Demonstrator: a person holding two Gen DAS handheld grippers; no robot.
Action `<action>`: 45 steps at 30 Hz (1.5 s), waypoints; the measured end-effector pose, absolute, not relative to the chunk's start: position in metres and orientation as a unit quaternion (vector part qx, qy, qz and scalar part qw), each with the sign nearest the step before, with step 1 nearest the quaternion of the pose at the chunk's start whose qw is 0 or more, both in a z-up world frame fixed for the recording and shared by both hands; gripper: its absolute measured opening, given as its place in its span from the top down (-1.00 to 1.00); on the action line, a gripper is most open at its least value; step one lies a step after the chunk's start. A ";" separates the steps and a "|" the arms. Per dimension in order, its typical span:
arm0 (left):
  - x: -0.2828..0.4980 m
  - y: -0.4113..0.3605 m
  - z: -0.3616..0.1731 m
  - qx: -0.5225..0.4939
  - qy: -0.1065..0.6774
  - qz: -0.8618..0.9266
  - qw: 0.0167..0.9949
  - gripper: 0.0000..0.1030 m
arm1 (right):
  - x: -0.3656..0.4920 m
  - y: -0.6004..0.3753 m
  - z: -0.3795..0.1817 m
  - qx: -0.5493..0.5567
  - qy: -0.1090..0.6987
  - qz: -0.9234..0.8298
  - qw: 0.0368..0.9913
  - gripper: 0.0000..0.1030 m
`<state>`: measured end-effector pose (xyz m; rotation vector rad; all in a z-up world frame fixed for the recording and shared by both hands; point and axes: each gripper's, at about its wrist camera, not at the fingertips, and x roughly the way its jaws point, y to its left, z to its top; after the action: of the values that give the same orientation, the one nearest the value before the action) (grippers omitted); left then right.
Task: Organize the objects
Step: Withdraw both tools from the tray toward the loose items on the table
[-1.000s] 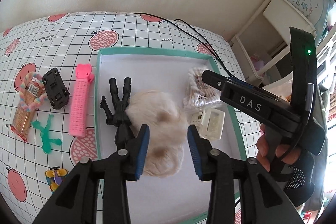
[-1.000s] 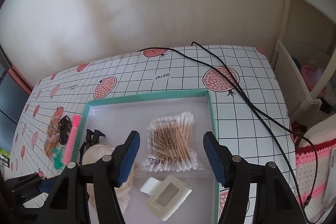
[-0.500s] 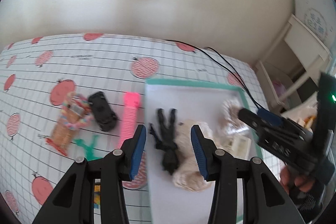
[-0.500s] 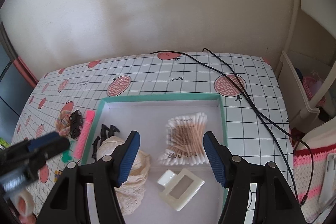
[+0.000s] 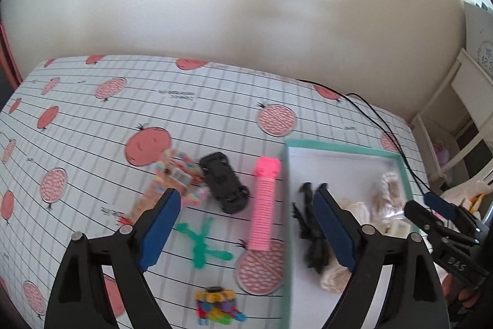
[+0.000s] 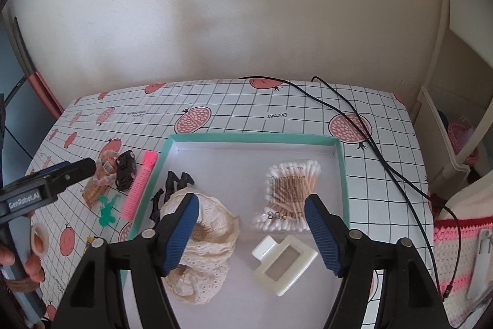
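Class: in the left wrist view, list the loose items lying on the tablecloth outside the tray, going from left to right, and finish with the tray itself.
Snack packet with pastel rope loop → black toy car → pink hair roller → teal-rimmed tray. The green stretchy figure and colourful toy sit nearer the camera, overlapping that order, so they are left out.

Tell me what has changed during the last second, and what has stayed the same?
The left claw swung left, off the tray, and now hangs open over the loose things beside it, near the pink roller. It has opened wider. The right claw stayed open over the tray. Nothing was grasped; no object moved.
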<state>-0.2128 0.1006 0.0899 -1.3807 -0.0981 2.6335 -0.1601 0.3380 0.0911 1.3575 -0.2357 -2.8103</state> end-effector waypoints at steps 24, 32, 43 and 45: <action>-0.227 0.026 0.076 -0.483 -0.046 0.873 0.048 -1.00 | -0.159 0.292 0.097 0.413 -0.027 -0.910 0.021 -1.00; -0.237 0.011 0.078 -0.496 -0.036 0.865 0.056 -1.00 | -0.155 0.239 0.113 0.389 0.007 -0.918 0.080 -1.00; -0.247 0.004 0.074 -0.497 -0.038 0.864 0.067 -1.00 | -0.147 0.170 0.101 0.402 0.023 -0.902 0.157 -1.00; -0.250 0.001 0.071 -0.501 -0.039 0.862 0.071 -1.00 | -0.144 0.161 0.095 0.409 0.020 -0.897 0.167 -1.00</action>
<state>-0.2498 0.0013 0.0708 -1.5073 -0.1172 2.5907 -0.1442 0.1611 0.0947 1.1647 0.0577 -2.5518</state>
